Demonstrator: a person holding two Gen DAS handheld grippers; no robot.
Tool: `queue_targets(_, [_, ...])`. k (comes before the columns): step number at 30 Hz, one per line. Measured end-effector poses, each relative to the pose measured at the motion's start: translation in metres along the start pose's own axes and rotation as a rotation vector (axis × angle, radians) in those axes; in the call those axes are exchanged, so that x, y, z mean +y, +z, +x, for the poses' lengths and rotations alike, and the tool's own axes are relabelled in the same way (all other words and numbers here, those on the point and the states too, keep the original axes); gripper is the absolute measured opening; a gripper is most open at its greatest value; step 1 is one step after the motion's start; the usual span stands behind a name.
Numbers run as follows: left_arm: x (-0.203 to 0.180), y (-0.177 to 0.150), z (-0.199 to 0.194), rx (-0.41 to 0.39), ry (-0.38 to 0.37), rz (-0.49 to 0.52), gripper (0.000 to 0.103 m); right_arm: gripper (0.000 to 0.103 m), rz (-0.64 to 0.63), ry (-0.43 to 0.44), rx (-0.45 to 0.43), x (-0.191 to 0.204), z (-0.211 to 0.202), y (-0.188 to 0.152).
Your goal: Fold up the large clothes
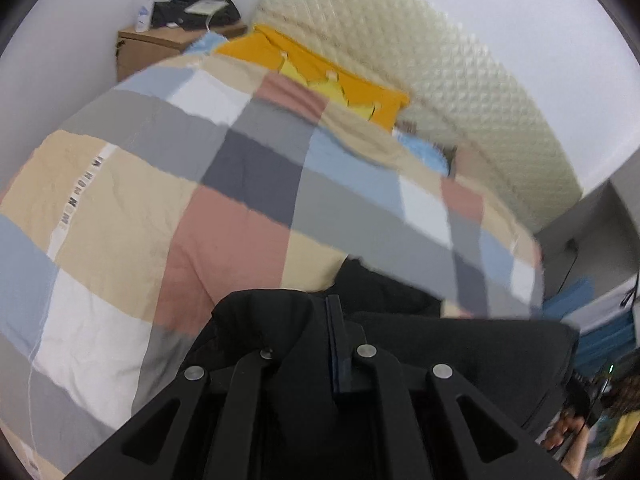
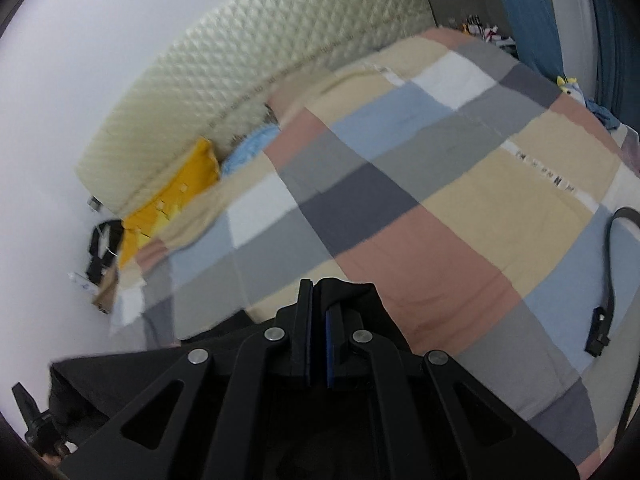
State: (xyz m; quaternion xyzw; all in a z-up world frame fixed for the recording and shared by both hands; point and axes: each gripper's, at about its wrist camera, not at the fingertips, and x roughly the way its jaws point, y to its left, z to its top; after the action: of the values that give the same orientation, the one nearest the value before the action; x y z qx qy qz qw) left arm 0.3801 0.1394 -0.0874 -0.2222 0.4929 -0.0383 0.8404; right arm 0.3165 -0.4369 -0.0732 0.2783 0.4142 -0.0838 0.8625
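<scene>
A large black garment (image 1: pixel 460 360) hangs between my two grippers above a bed with a patchwork quilt (image 1: pixel 224 224). My left gripper (image 1: pixel 320 312) is shut on a bunched edge of the garment, which drapes over its left finger and stretches off to the right. My right gripper (image 2: pixel 318 300) is shut on another edge of the same black garment (image 2: pixel 132 372), with cloth bulging over its right finger and the rest trailing down to the left. Both grippers are held above the near part of the quilt (image 2: pixel 420 208).
A cream quilted headboard (image 1: pixel 440 60) runs along the far side, with a yellow pillow (image 1: pixel 320 64) and a light blue cloth (image 1: pixel 424 148) below it. A wooden nightstand (image 1: pixel 160 46) holds a bottle and a dark bag. A black strap (image 2: pixel 608 272) lies on the quilt's right.
</scene>
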Motion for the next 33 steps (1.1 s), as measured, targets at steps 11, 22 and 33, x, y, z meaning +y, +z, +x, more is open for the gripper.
queue_targets(11, [0.012, -0.017, 0.040, -0.001, -0.058, 0.045, 0.010, 0.006, 0.038, 0.014, 0.081, -0.033, 0.064, -0.037])
queue_targets(22, [0.036, -0.020, -0.061, 0.109, -0.254, -0.007, 0.013, 0.068, 0.090, 0.068, 0.019, -0.055, -0.027, -0.029])
queue_targets(33, [0.039, -0.062, -0.150, -0.121, -0.094, 0.173, 0.066, 0.080, -0.129, 0.107, -0.091, -0.029, -0.127, -0.049])
